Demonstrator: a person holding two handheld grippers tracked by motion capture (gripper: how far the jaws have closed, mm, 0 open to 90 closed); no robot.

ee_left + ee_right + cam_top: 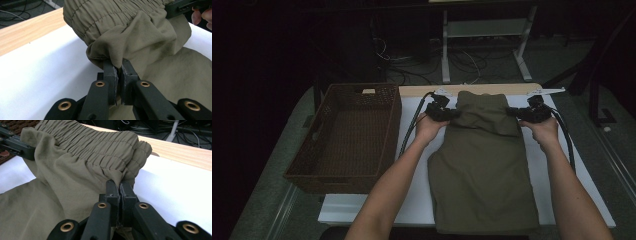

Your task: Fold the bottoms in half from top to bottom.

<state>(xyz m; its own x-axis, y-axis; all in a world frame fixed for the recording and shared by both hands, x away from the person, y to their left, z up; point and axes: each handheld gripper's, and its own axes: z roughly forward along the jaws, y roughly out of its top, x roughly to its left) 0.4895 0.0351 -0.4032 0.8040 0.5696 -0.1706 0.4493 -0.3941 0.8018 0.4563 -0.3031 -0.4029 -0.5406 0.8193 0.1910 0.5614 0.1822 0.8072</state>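
I count one pair of green pants [482, 165], one brown basket [344, 137] and two tools. The pants lie on the white sheet [412, 195] that covers most of the bench [424, 90], in the middle, with the stretchy waist at the far end. The basket sits just left of the sheet and I see nothing in it.

My left tool [451, 114] is at the left side of the pants, near the waist. In the left gripper view its two jaws are pressed close together with a fold of green cloth [110, 53] pinched between them. My right tool [514, 112] is at the right side, at about the same height. In the right gripper view its jaws are also pressed tight on the cloth just under the waistband [105, 147]. The cloth between both tools is lifted a bit and bunched.

I see no words, tags or brand marks on the pants, the basket or the tools.
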